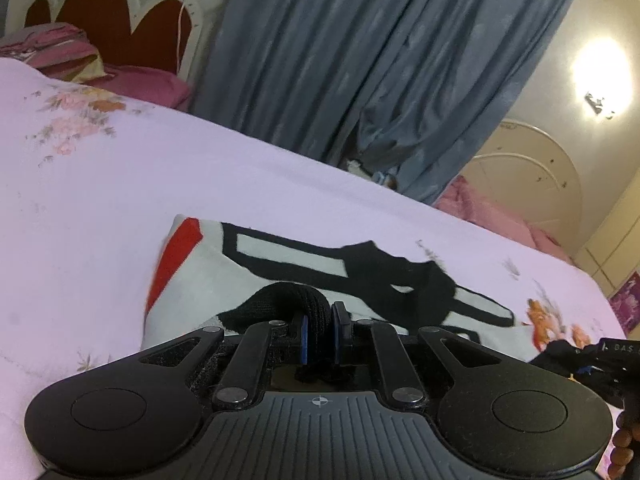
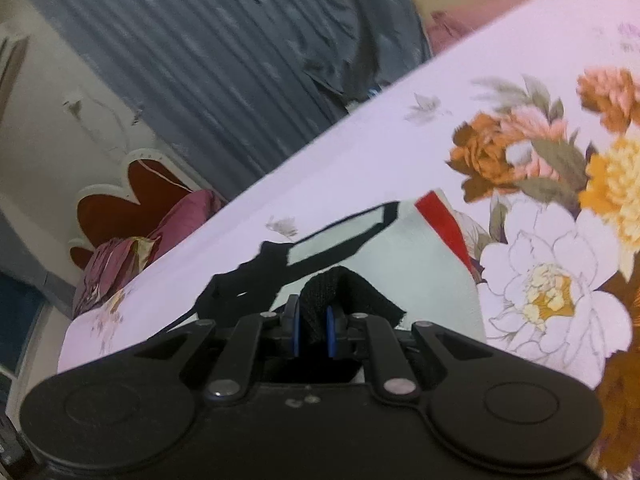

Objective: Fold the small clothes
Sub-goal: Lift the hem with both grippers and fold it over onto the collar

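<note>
The left hand-held gripper (image 1: 319, 334) is pinching a black knitted edge (image 1: 280, 300) of the small garment (image 1: 224, 276), its blue pads pressed close together with the fabric bunched between them. The right hand-held gripper (image 2: 311, 330) is doing the same on its side, its jaws squeezing another fold of black ribbed trim (image 2: 344, 288) so that the cloth is humping up just in front of the fingers.

The garment is lying on the bed (image 1: 120, 184), spread over a pale lilac bedsheet (image 2: 360, 140) that is showing printed flowers, orange, yellow and white (image 2: 552, 280). It is a whitish piece with thick black outlines (image 1: 288, 256) and a red patch (image 1: 176, 256) at one end; in the right wrist view the same red band (image 2: 444, 220) is sitting at the far edge of the cloth, just beside the big flower print. The near hem is being lifted off the sheet by both grips, while the far part is resting flat on the bed.

At the lower right of the left wrist view, part of the other tool (image 1: 612, 356) is showing, near the garment's end.

Behind the bed a grey-blue curtain (image 1: 380, 60) is hanging in folds, a dark red and cream headboard (image 1: 120, 12) is standing against the wall, and pink pillows (image 1: 132, 80) are lying beside it. A lamp (image 1: 596, 64) is glowing on the wall.
</note>
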